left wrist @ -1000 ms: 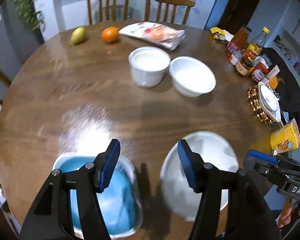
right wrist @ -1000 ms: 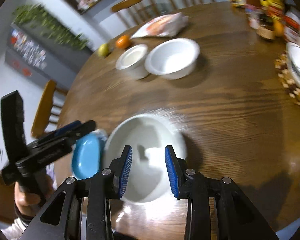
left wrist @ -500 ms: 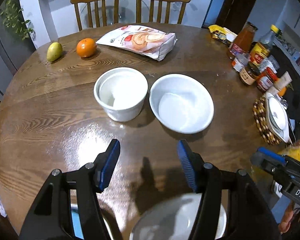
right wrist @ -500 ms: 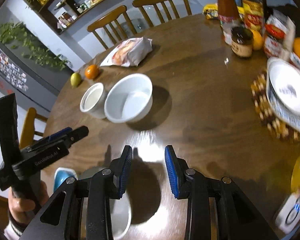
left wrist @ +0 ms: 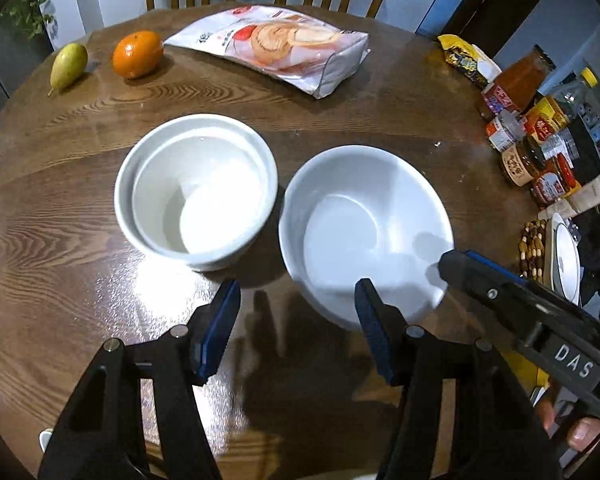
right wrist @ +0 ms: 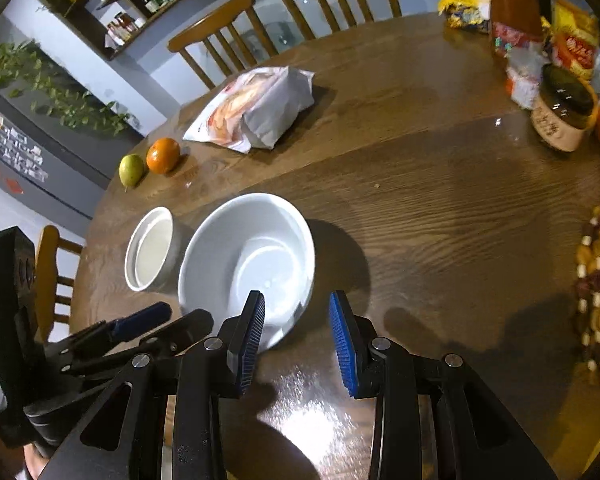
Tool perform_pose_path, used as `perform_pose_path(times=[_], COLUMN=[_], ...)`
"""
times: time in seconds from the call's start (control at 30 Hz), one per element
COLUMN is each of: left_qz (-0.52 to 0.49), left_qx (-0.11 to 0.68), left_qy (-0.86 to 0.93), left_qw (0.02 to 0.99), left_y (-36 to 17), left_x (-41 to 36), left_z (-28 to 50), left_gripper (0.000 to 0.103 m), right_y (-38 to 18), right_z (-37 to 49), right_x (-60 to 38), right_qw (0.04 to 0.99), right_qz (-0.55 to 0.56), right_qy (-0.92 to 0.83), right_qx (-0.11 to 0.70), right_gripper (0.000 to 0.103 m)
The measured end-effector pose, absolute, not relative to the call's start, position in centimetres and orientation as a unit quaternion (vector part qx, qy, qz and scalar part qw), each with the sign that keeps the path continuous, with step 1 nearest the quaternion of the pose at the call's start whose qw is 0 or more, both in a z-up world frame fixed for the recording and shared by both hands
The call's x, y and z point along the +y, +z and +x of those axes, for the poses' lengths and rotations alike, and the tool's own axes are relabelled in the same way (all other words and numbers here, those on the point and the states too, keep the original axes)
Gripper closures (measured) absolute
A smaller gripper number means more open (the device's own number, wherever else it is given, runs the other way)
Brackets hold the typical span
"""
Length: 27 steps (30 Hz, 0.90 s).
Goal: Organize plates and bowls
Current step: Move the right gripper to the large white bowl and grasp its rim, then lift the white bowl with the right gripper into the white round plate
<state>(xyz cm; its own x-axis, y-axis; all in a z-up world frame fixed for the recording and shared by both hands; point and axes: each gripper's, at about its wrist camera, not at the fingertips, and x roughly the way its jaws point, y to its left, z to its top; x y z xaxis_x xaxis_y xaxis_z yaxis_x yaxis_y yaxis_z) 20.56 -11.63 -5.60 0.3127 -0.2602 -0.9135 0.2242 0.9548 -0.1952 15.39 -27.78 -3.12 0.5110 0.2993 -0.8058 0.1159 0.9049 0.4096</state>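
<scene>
Round brown wooden bench [left wrist: 60, 184] seen from both wrist cameras. Left gripper [left wrist: 296, 312], bottom centre of its frame: jaws wide apart, holding nothing, between the two bowls' near sides. Right gripper [right wrist: 296, 320], bottom centre of its frame: jaws apart and empty, with the rim of the wide shallow white ceramic bowl [right wrist: 246, 260] between them. The tall straight-sided white ceramic bowl [left wrist: 196, 190] stands just beside it, left of centre. Upper left: an orange [left wrist: 137, 54] near a green pear [left wrist: 69, 66], and a white plastic snack bag [left wrist: 276, 46] at upper centre.
</scene>
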Motion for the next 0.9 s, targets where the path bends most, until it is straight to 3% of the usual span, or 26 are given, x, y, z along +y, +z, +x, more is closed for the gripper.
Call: perform_pose_path(times=[0.1,0.23,0.3,0.37,0.43,0.9], left_qz=[-0.022,-0.015,-0.015,-0.014,-0.008,0.056], left_qx=[0.576,0.588,0.59,0.591,0.59,0.501], left_qy=[-0.154,-0.161,-0.162,-0.168,-0.173,-0.205], left_qw=[0.803,0.793,0.791,0.789,0.789,0.839], left_y=[-6.2,-7.0,-7.4,-7.5,-7.6,-1.9], left_x=[-11.9,-12.5,-12.6,-12.7,-13.0,-13.3], left_z=[21.3,21.7,21.9,22.0,21.9,15.8], left_gripper=[0.046,0.073,0.077,0.084,0.086,0.089], right_y=[-4.0,-4.9,-5.0,-5.0,-5.0,0.0], right_z=[16.2,16.9,17.0,17.1,17.0,10.8], right_x=[-27.8,-27.9,-28.0,-27.9,-27.8,-27.2], right_qw=[0.837,0.831,0.83,0.828,0.827,0.856], right_qz=[0.211,0.22,0.22,0.219,0.218,0.221], right_qy=[0.053,0.056,0.056,0.06,0.064,0.053], right_qx=[0.501,0.509,0.51,0.513,0.514,0.465], right_gripper=[0.069,0.07,0.081,0.086,0.092,0.093])
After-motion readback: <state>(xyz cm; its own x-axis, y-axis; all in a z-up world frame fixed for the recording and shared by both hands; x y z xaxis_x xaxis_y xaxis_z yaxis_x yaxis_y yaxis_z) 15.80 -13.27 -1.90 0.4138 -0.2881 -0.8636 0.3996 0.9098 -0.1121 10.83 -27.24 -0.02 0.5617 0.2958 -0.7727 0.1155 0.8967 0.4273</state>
